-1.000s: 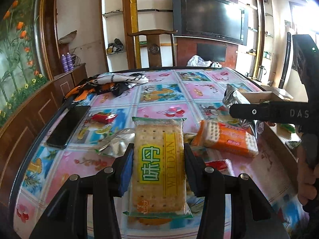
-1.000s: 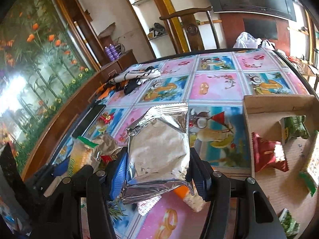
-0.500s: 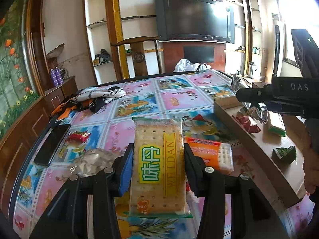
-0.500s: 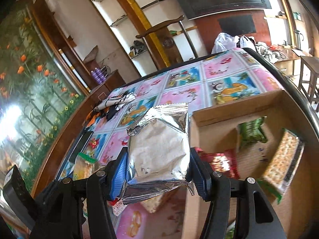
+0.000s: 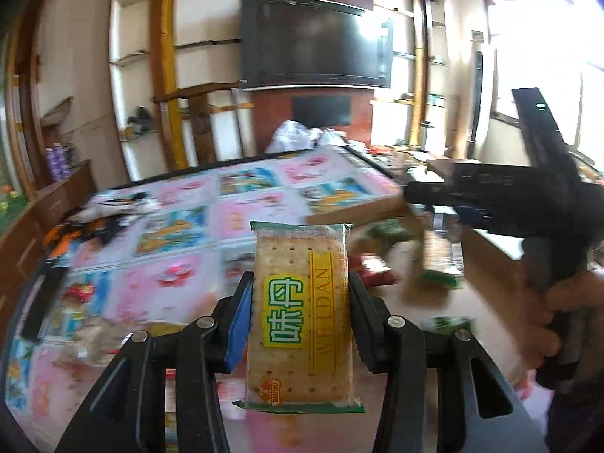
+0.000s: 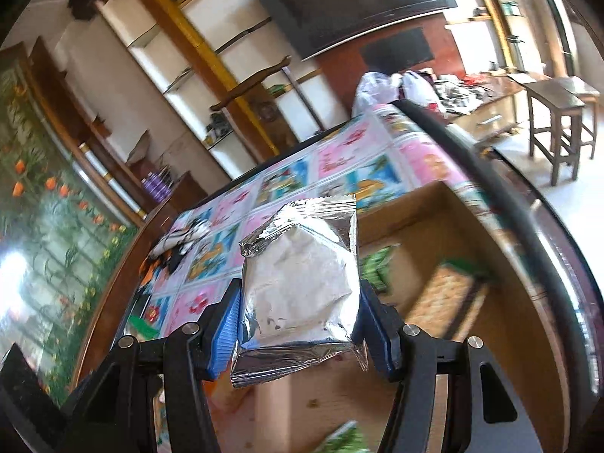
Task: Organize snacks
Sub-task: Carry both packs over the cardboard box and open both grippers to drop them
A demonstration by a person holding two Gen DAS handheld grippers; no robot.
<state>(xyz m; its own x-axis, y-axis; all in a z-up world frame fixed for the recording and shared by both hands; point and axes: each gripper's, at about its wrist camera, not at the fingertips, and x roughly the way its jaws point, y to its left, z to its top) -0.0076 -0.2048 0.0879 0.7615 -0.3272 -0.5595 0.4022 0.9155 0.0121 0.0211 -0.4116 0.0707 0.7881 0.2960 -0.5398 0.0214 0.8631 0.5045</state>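
My left gripper [image 5: 300, 313] is shut on a cracker packet [image 5: 302, 324] with green characters and a yellow stripe, held upright above the patterned tablecloth [image 5: 181, 226]. My right gripper [image 6: 300, 321] is shut on a puffy silver foil packet [image 6: 302, 287], carried over the open cardboard box [image 6: 434, 204]. Inside the box lie a cracker packet [image 6: 441, 298] and green snack packets [image 6: 377, 268]. In the left wrist view the right gripper's black body [image 5: 509, 196] and the hand holding it [image 5: 558, 313] hang over the box [image 5: 358, 211] at right.
A black phone [image 5: 41, 305], loose snacks [image 5: 87, 336] and a bundle of cloth [image 5: 113, 207] lie on the table's left side. A wooden chair [image 5: 204, 120] stands behind the table, a stool [image 6: 558, 120] beyond its right edge. Shelves and a television fill the back wall.
Both grippers have swung right with their packets still gripped. The box now lies under the right gripper, and the loose snacks on the table have slid off to the left.
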